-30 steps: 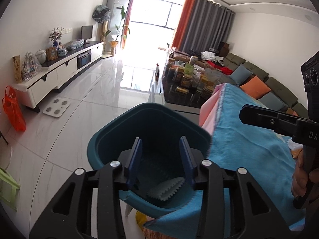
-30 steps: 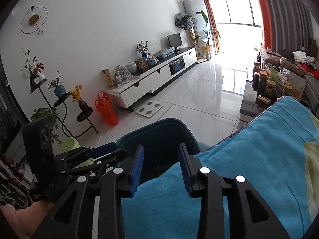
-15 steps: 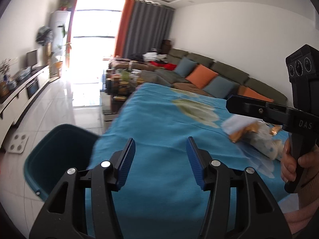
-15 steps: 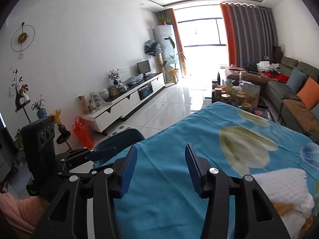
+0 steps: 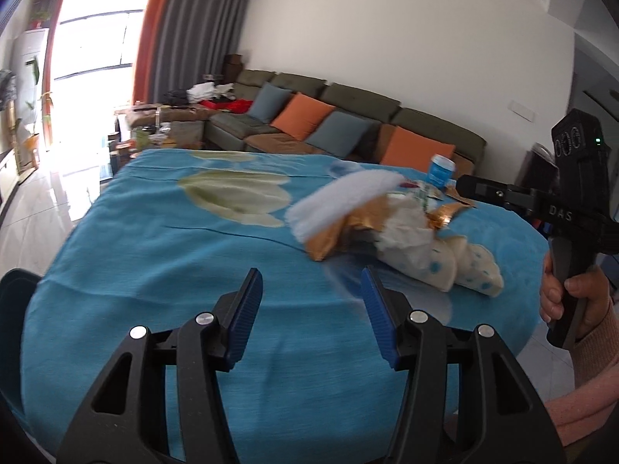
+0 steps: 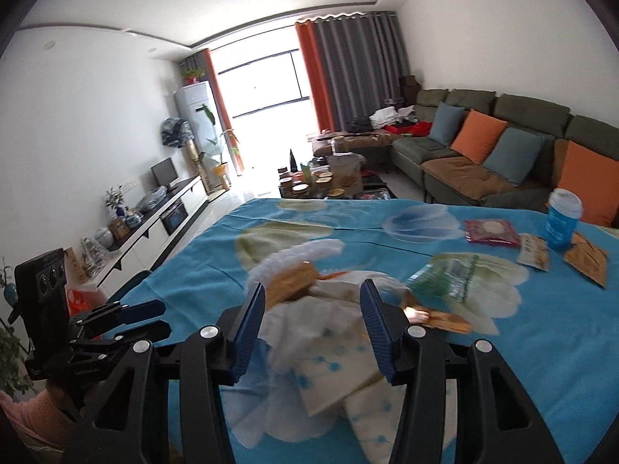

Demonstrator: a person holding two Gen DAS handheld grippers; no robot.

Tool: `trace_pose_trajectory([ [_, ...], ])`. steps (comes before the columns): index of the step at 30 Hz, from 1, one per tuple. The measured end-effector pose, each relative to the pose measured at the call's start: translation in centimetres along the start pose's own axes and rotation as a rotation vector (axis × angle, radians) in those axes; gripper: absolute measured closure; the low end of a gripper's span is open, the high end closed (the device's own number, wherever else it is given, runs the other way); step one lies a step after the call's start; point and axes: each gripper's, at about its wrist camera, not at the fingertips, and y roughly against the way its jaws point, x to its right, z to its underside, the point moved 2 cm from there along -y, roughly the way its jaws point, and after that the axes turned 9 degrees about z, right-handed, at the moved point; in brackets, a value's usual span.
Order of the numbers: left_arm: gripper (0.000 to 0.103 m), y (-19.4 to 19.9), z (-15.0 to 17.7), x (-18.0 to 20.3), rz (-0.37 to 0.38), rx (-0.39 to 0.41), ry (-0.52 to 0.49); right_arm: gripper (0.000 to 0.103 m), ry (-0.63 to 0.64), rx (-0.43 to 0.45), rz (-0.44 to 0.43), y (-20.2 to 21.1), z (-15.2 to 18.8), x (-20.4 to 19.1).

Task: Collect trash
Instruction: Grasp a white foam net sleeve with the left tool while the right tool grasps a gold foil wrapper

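Left gripper [image 5: 309,301]: jaws parted, blue pads facing each other, nothing between them, pointing forward and somewhat downward. Right gripper [image 6: 311,313]: jaws parted, nothing clamped, same downward slant. The right hand [image 5: 572,297] wraps the right gripper's handle, to the right of the left jaws; a pink sleeve covers each wrist.

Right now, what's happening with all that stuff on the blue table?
A person is tidying up, holding a claw in each hand. Both the left claw and the right claw are open and hold nothing. They point at a pile of crumpled tissues and wrappers on the blue tablecloth. A blue cup and more wrappers lie farther back. The teal bin stands at the table's edge.
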Motion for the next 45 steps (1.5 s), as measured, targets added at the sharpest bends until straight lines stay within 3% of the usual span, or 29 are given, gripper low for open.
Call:
trace_pose_trajectory([
  [6, 0.05, -2.2, 0.2, 3.4, 0.075, -0.045, -0.054, 0.054, -0.1, -0.025, 0.076, 0.3, 1.7, 4.8],
  [11, 0.049, -3.7, 0.1, 4.9, 0.103, -0.073, -0.068, 0.054, -0.124, -0.032, 0.085, 0.8, 2.5, 6.6],
  [25, 0.05, -5.7, -4.1, 3.5, -0.047, -0.031, -0.111, 0.053, -0.201, -0.039, 0.041, 0.1, 2.8, 7.9],
  [34, 0.053, -8.9, -5.6, 2.7, -0.06, -0.096, -0.158, 0.053, -0.2, -0.039, 0.019, -1.2, 2.3, 7.9],
  [45, 0.087, -10.1, -5.7, 2.5, -0.047, -0.118, -0.157, 0.064, -0.203, -0.051, 0.008, -1.4, 2.6, 8.2],
])
